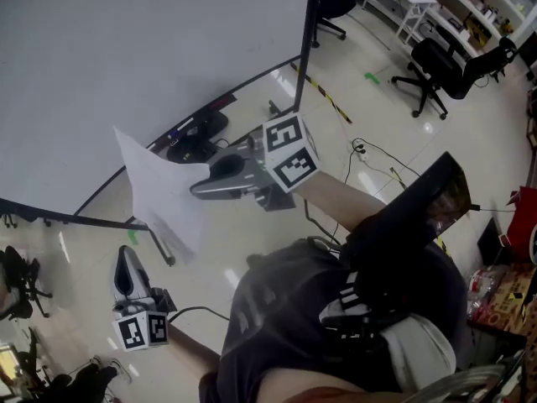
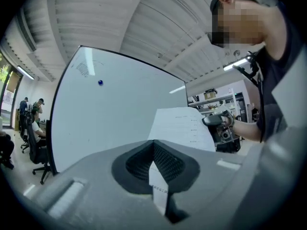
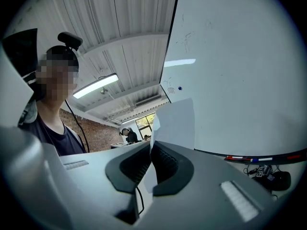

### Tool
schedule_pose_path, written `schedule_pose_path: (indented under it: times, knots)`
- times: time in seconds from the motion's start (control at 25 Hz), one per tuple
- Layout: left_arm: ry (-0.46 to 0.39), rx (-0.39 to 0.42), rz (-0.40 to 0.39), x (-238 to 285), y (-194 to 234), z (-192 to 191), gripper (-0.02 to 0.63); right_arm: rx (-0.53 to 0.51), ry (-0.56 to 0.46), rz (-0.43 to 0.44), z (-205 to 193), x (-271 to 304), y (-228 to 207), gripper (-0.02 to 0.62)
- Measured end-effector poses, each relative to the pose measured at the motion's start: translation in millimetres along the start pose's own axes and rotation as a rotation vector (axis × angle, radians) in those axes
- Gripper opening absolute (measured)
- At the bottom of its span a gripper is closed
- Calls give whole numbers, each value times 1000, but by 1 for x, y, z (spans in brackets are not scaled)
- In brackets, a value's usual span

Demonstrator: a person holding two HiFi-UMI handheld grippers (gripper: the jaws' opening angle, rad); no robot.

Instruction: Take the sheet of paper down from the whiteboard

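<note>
Shiny workshop floor (image 1: 369,133) lies below, and the big whiteboard (image 1: 126,57) stands in front of the person. The sheet of paper (image 1: 164,196) is off the board, in the air near its lower edge. One side of it is pinched between the closed jaws of the right gripper (image 1: 198,190). The left gripper (image 1: 126,257) is lower, well apart from the sheet, with its jaws pressed together. A thin white strip (image 2: 158,186) shows in their seam; what it is I cannot tell.
</note>
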State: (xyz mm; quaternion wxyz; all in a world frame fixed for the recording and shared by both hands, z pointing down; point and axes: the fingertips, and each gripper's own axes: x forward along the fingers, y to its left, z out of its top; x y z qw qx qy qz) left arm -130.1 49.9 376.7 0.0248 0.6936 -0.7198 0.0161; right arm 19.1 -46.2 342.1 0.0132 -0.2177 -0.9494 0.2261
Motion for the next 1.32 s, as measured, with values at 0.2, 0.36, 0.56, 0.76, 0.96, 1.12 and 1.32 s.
schedule_pose_path:
  times: [0.2,0.36,0.56,0.76,0.96,1.12,1.32]
  knots:
    - [82,82,-68,28,-48,-11,2,4,-34,-26,-2,-43,2,-2]
    - [132,98,-144,45,-104,-21,2,1,-57,-75,-13,-96,13,-2]
    - [166,70,-223,59,-158,-32,2,55,-58,-130,-39,-140,19,-2]
    - [201,65,-285,64,-204,-45,2,104,-67,-171,-62,-177,25,-2]
    - [194,57,-279,67,-209,-43,2,105,-62,-195,-68,-192,25,-2]
    - [185,36,-261,69,-203,-43,2,105,-20,-187,-73,-184,23,-2]
    - [194,15,-244,62,-193,-52,2,119,24,-171,-76,-172,19,-2]
